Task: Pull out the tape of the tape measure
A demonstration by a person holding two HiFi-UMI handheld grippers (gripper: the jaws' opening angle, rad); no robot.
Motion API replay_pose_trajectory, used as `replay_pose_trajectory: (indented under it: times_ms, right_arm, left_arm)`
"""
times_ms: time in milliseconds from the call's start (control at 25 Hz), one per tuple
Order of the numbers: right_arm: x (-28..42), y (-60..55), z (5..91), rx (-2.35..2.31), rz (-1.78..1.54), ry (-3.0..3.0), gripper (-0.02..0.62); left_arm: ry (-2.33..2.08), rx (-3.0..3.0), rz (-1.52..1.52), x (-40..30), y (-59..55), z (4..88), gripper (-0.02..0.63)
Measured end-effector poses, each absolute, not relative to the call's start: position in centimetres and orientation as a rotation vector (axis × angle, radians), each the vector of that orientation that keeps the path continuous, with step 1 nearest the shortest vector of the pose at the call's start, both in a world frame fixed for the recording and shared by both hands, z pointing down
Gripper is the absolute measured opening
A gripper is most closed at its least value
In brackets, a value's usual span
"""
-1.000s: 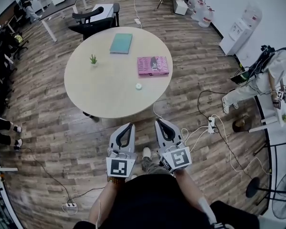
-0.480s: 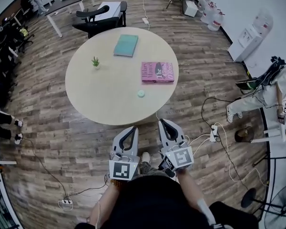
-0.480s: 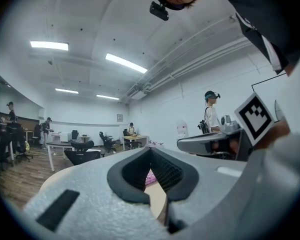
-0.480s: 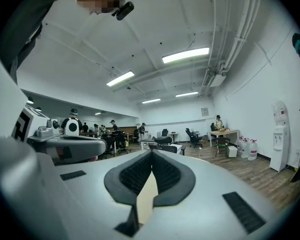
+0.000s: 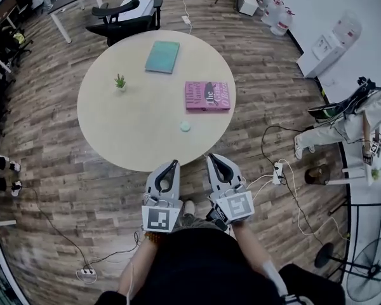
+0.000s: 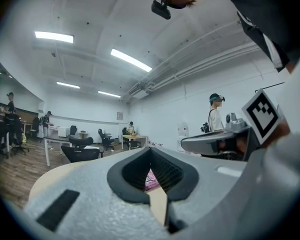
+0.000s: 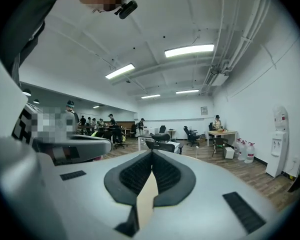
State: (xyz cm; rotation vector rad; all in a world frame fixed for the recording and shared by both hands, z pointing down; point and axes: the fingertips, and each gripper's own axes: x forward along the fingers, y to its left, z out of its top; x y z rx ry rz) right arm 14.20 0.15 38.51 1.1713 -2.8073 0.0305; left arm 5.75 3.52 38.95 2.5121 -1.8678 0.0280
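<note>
Both grippers have come forward to the desk (image 5: 114,132), whose near rim now sits under the tips of the left gripper (image 5: 172,164) and just ahead of the right gripper (image 5: 211,159). Each gripper's jaws are closed tip to tip with nothing between them; the left gripper view shows only a sliver of desk top and pink cover through the gap behind its tips.

Each marker cube (image 5: 160,220) carries a black-and-white square pattern and no letters. The pink book (image 5: 207,96), ahead and to the right of the jaws, has dark print running across its cover, too small to read. The teal book (image 5: 162,56), far beyond the jaws on the desk's far side, shows no legible title.

The tape measure (image 5: 185,126), a small pale round case, lies on the desk ahead of the jaws, between the lines of the two grippers and apart from both; no tape is drawn out.

A little pot (image 5: 119,81), ahead and left of the jaws, holds a green plant. Clear water jugs (image 5: 276,18) stand on the floor by the far wall.
</note>
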Motion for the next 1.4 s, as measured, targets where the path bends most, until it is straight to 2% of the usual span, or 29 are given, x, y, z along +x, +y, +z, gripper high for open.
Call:
replay_pose_trajectory:
  times_ms: [640,1400]
  right_arm:
    - [7.4,-6.0,37.4,1.31,-0.092,-2.687,-0.011]
    - [6.7,-10.0,43.2,1.281,-0.069,-2.509,0.014]
  left_arm:
    - [-1.787,2.588,-0.073,-3.7,-3.8,38.6,0.009]
    - [-1.747,2.567,-0.102,-7.7,-5.3,41.0,0.009]
